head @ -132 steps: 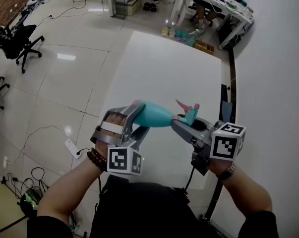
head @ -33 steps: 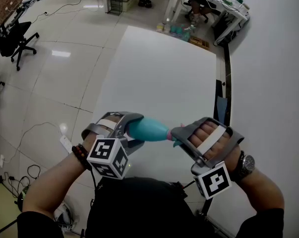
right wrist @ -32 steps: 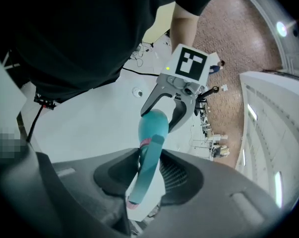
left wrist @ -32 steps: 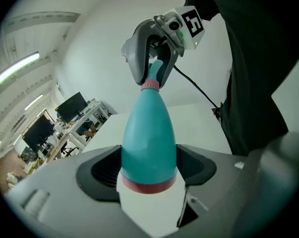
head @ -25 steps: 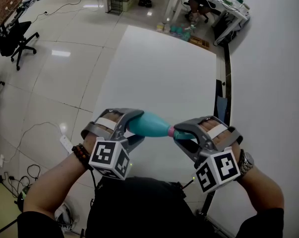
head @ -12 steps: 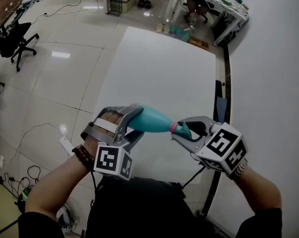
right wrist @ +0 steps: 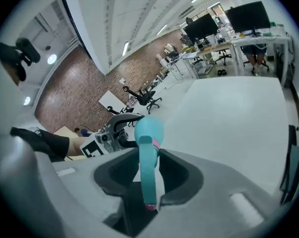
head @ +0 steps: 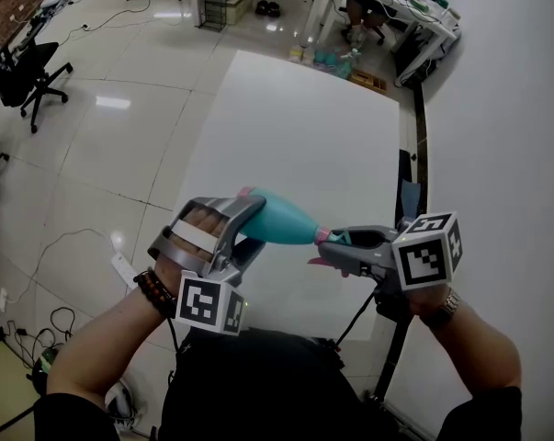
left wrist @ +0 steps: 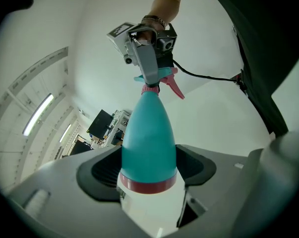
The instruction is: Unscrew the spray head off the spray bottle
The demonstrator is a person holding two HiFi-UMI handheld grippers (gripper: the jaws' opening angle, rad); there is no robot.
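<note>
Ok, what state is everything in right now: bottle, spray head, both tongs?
bottle: held in the air, lying about level.
spray head: on the bottle's neck, not off yet.
left tongs: shut on the bottle's base.
right tongs: shut on the spray head.

Your white counter (head: 295, 127) runs away from you along the white wall (head: 506, 108). To your left, on the glossy tiled floor (head: 102, 145), a white power strip (head: 120, 266) lies with its cable, and black office chairs (head: 24, 67) stand farther off. Desks (head: 401, 12) with a monitor sit beyond the counter's far end.
</note>
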